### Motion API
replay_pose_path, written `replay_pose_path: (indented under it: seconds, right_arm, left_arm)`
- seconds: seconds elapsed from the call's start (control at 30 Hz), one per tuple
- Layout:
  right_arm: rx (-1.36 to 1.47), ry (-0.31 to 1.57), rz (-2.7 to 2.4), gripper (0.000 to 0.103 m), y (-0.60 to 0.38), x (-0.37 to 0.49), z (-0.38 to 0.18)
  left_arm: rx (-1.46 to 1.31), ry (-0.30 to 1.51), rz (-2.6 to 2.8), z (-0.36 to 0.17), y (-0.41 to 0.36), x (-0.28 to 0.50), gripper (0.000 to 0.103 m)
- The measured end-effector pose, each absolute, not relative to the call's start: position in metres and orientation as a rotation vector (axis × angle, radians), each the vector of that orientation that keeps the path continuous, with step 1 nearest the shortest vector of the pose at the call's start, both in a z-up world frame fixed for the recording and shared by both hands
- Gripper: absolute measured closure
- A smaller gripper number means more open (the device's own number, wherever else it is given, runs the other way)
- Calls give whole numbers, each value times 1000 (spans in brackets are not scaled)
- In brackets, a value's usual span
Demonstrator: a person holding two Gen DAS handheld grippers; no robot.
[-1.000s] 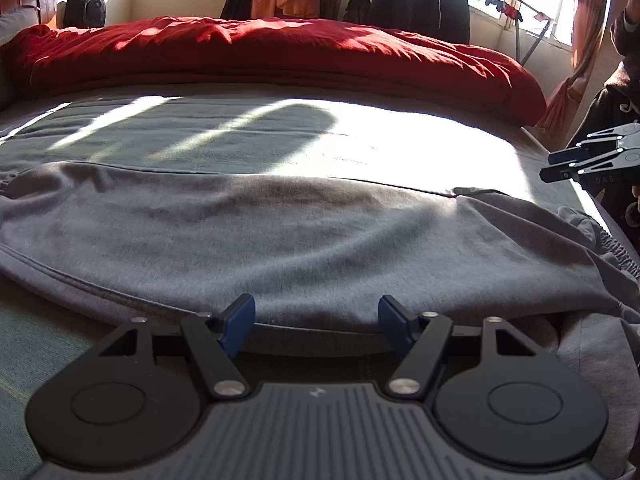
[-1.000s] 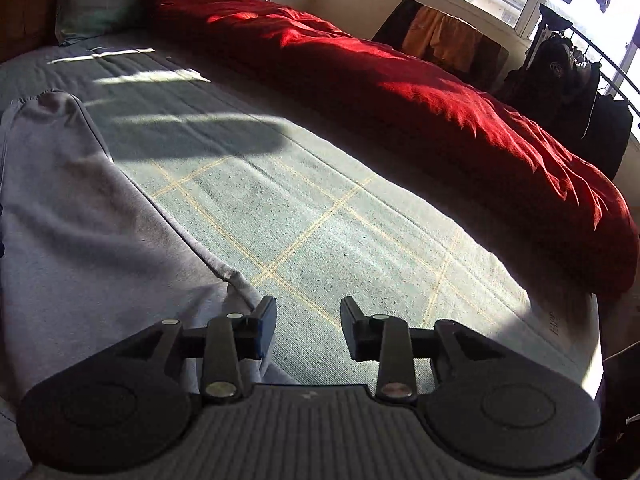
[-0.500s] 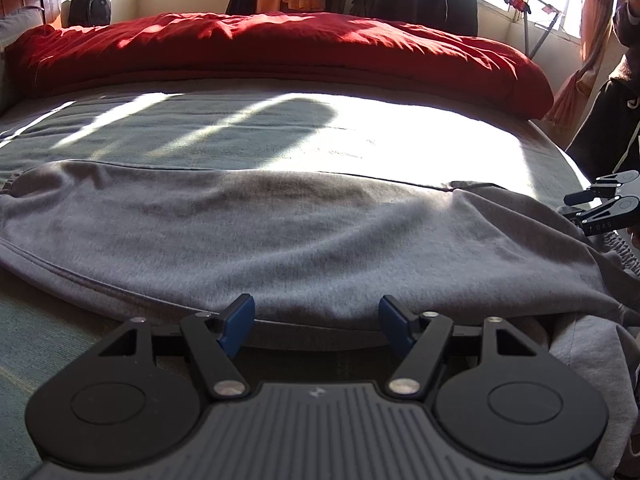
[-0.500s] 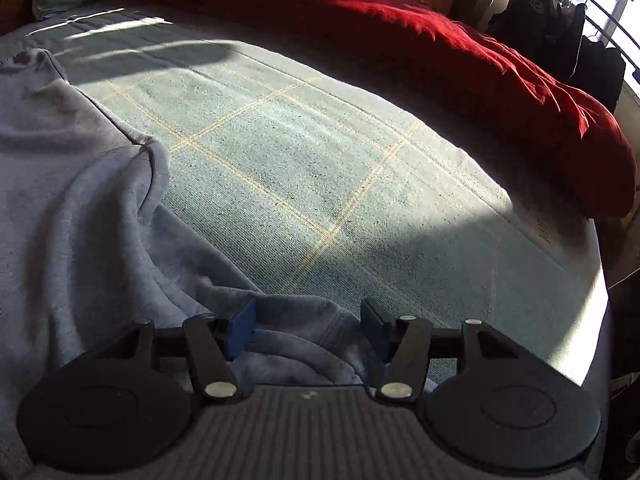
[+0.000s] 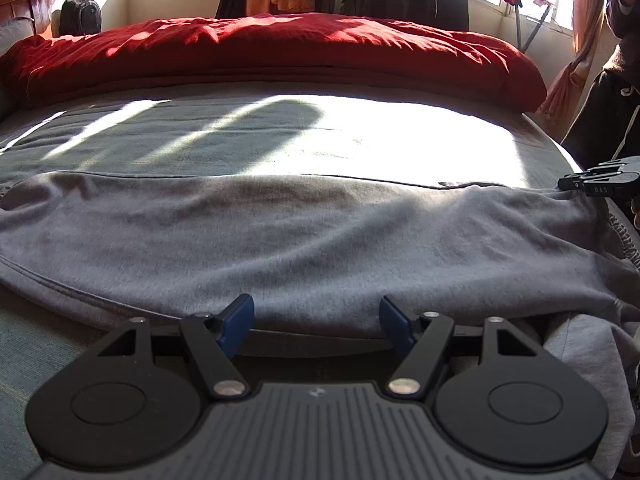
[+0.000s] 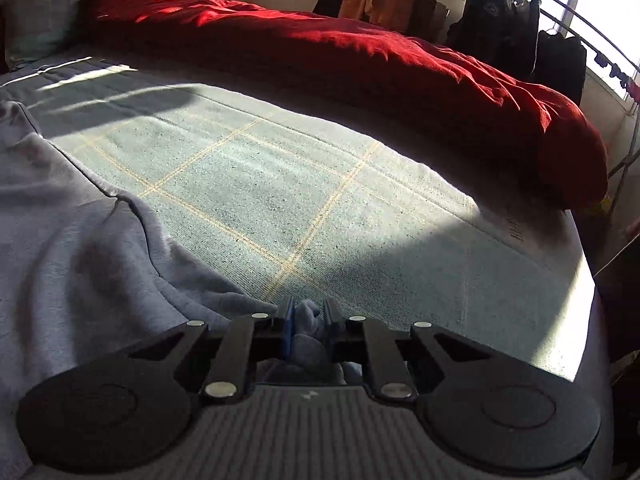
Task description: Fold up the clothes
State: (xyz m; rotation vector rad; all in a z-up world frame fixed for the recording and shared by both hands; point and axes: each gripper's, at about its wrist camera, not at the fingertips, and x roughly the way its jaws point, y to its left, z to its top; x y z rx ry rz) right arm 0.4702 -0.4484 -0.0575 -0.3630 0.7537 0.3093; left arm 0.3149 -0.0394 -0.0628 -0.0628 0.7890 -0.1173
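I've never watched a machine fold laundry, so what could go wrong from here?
The right gripper is closing on only a small bunch of the grey garment, so the cloth might slip out when lifted. The left gripper stands open over the near edge, holding nothing, so a one-sided pull could drag the garment askew across the bed.

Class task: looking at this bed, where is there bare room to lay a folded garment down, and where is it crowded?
Free: the checked bedsheet between the grey garment and the red duvet. Crowded: the near edge, covered by the garment, with both hand-held grippers working there.
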Motion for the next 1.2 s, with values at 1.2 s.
replay_pose_path:
  seconds: [1.2]
  right_arm:
    - [163, 937, 84, 58, -486, 445, -41]
  left_arm:
    - [-18, 813, -112, -56, -14, 288, 33]
